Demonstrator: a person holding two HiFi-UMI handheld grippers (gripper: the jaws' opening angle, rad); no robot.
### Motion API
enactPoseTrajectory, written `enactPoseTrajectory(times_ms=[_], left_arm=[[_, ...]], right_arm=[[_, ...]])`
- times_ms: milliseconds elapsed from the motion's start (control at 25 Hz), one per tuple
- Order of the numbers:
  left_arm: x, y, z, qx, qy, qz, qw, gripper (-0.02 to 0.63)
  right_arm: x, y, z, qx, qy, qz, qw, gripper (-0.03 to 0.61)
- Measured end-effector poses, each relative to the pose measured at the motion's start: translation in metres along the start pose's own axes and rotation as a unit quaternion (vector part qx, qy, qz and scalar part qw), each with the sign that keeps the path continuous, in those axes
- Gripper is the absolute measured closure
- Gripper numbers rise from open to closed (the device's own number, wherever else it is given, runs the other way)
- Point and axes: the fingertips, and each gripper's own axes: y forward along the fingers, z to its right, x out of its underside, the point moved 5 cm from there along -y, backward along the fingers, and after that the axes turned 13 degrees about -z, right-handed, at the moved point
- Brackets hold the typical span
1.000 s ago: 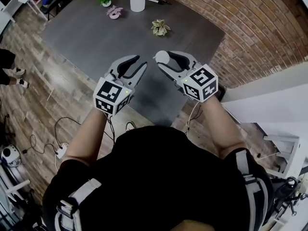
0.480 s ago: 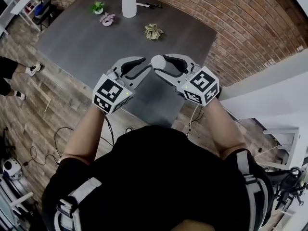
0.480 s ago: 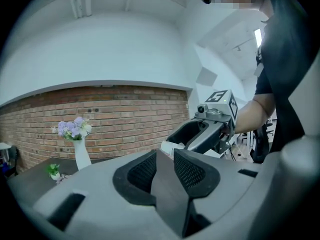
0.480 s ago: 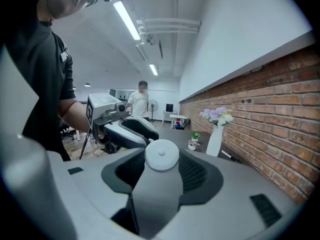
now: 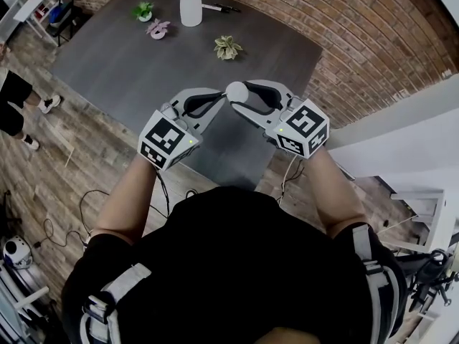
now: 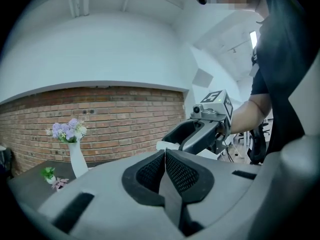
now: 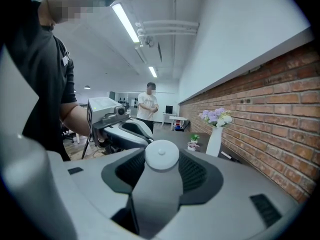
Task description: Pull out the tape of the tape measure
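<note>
At tape measure (image 7: 161, 155) in R claw (image 5: 240, 95): L claw (image 5: 221, 99) jaws newly together.

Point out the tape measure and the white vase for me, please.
tape measure (image 7: 161, 155): right gripper view, its round white face.
white vase (image 5: 191, 7): head view, middle of its body.

The left gripper (image 5: 221, 101) is being shut: its jaws, wide apart before, are being pressed together (nothing discernible between the pads), just off the right gripper (image 5: 239, 96) and its white tape measure (image 5: 236, 89).
</note>
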Motion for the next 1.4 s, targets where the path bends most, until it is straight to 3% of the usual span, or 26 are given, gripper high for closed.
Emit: enactPoseTrajectory(times_ms=[160,360,760,1400], left_arm=[[0.003,-0.008,-0.012,-0.031,-0.022,0.009,0.9992,0.601],[0.020,-0.033,-0.044,-0.104,-0.062,0.008,0.9926,0.601],[0.057,-0.102,-0.099,-0.251,-0.121,-0.003,0.9604,0.601],[0.059,-0.104,-0.098,-0.266,-0.143,-0.002,0.9535,0.601]], right_arm=[[0.001,-0.001,0.011,0.021,0.011,0.008,1.000,0.368],[0.012,-0.015,0.043,0.066,0.044,0.016,0.997,0.370],[0.040,-0.065,0.102,0.167,0.108,0.027,0.980,0.370],[0.040,-0.058,0.097,0.159,0.110,0.029,0.981,0.370]])
